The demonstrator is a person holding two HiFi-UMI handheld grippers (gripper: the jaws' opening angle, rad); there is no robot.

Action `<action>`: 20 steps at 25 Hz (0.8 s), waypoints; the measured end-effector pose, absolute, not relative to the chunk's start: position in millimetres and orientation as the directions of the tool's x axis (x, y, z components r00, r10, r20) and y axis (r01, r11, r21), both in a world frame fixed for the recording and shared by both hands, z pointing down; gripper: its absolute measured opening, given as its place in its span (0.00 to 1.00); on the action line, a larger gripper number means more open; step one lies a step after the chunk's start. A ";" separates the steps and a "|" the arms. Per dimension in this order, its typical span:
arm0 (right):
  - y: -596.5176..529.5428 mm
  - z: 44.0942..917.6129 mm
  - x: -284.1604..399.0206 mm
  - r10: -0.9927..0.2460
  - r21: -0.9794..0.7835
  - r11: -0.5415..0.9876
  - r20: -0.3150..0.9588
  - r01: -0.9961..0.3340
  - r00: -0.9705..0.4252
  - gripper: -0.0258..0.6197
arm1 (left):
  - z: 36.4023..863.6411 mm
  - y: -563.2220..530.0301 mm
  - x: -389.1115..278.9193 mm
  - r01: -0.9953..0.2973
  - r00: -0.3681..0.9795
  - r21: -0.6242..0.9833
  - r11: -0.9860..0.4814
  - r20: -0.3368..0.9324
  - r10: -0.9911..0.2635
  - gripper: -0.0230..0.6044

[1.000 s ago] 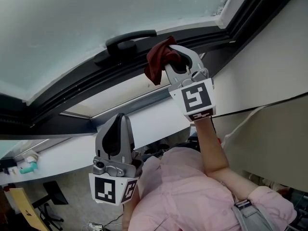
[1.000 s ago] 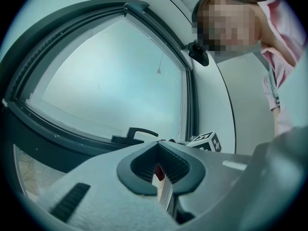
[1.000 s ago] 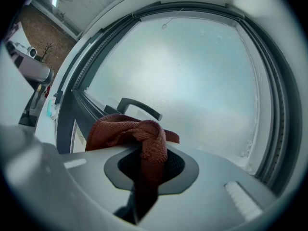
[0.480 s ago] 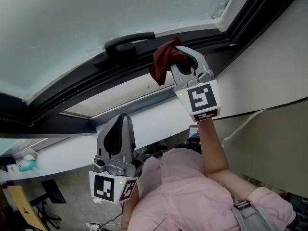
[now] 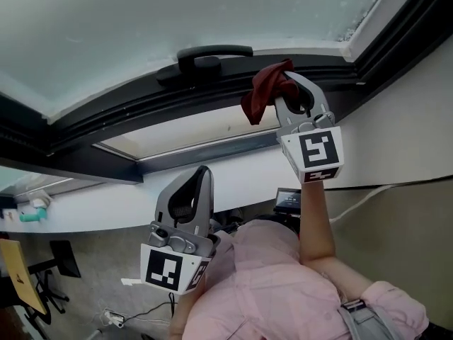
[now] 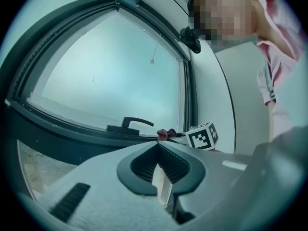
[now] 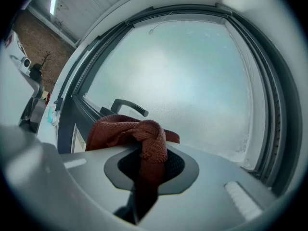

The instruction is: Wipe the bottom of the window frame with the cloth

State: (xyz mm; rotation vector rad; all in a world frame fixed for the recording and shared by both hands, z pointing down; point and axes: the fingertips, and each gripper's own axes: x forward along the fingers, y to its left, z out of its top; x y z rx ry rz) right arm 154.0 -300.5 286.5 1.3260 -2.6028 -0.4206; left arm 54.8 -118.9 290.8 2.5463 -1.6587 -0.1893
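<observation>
Far left in the head view we have a small teal object (image 5: 28, 216) sitting on the white ledge (image 5: 92, 214) under the window. Next over, the left gripper (image 5: 204, 171) is held low in front of the pink-shirted torso (image 5: 276, 282), well below the glass and pointing up toward it. In the left gripper view its jaws (image 6: 156, 146) meet at the tips with nothing pinched between them. Above it runs the dark grey window frame (image 5: 127, 115), with frosted pale glass (image 5: 141, 13) behind and a black lever handle (image 5: 212, 53) mounted on the bottom rail. Just right of that handle sits the dark red woven cloth (image 5: 260, 96), bunched up against the bottom rail. We can't resolve whether it actually touches the rail. The right gripper (image 5: 284, 82) is clamped on the cloth, arm raised, with its marker cube (image 5: 316, 153) facing the camera. The right gripper view confirms this: the cloth (image 7: 126, 131) is trapped between the jaws (image 7: 149, 153), part of it hanging down through the gap and the rest piled on top toward the left, with the handle (image 7: 129, 106) just beyond it. From the left gripper view the cloth (image 6: 166, 134) shows as a small lump between the handle (image 6: 134, 123) and the cube (image 6: 202, 136)
</observation>
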 end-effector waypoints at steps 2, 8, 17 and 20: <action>-301.2 286.0 154.9 -0.810 0.330 0.562 0.032 -0.758 -0.586 0.13 | 291.6 -116.2 53.8 -0.908 0.389 0.145 -0.393 -0.054 -0.920 0.03; -305.9 289.7 165.9 -0.816 0.320 0.556 0.037 -0.767 -0.577 0.13 | 288.6 -109.4 40.1 -0.931 0.331 0.141 -0.337 -0.065 -0.942 0.03; -311.2 288.1 183.4 -0.835 0.319 0.528 0.030 -0.787 -0.549 0.13 | 288.6 -101.2 31.6 -0.942 0.288 0.158 -0.295 -0.067 -0.955 0.03; -313.3 289.0 188.6 -0.842 0.320 0.518 0.031 -0.793 -0.538 0.13 | 289.2 -101.2 32.9 -0.941 0.290 0.162 -0.297 -0.068 -0.955 0.03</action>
